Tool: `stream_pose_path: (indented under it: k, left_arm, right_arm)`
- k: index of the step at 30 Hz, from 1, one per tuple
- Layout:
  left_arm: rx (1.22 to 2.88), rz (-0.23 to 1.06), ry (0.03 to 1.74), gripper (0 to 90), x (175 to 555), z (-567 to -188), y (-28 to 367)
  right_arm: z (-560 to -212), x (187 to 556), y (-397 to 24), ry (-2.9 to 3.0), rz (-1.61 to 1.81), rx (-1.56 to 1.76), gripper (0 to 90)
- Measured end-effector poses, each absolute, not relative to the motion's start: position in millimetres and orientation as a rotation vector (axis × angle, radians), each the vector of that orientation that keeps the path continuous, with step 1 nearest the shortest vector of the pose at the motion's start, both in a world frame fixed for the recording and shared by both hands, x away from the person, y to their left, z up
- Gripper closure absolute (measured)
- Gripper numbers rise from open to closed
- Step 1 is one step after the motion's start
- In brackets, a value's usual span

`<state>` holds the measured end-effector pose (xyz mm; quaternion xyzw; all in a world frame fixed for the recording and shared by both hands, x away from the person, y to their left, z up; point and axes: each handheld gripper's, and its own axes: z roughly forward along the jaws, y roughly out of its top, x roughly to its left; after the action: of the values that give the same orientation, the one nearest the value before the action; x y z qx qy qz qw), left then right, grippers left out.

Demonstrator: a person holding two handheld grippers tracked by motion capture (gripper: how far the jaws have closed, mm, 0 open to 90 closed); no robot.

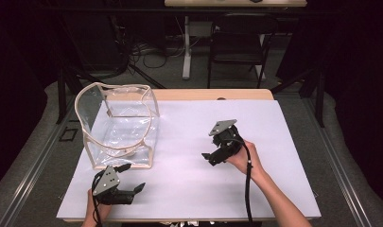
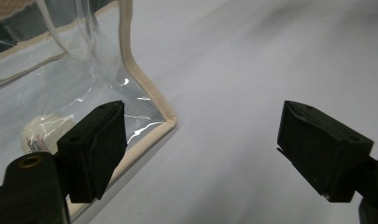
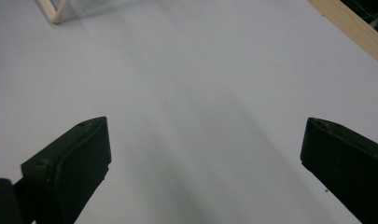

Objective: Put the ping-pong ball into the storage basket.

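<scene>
A clear plastic bag with beige trim stands open on the left of the white sheet. Its near corner shows in the left gripper view, with a small pale round object lying inside behind the plastic. My left gripper sits just in front of the bag near the table's front edge, open, with nothing between its jaws. My right gripper is held over the middle of the sheet, pointing left toward the bag, open and empty. A corner of the bag is far ahead of it.
The sheet covers a wooden table whose far edge shows beyond it, also in the right gripper view. A dark chair and floor cables lie behind the table. Bare sheet stretches to the right of the bag.
</scene>
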<state>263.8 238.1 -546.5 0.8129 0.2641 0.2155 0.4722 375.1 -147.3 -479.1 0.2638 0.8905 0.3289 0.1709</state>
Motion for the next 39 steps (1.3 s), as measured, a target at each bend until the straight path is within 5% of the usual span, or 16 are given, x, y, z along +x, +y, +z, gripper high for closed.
stream_pose_path:
  k: [39]
  left_arm:
    - [2.000,0.528,0.648,16.1,264,-548,236]
  right_arm:
    - [-520,333,-205,2.446,0.972,0.875,1.6]
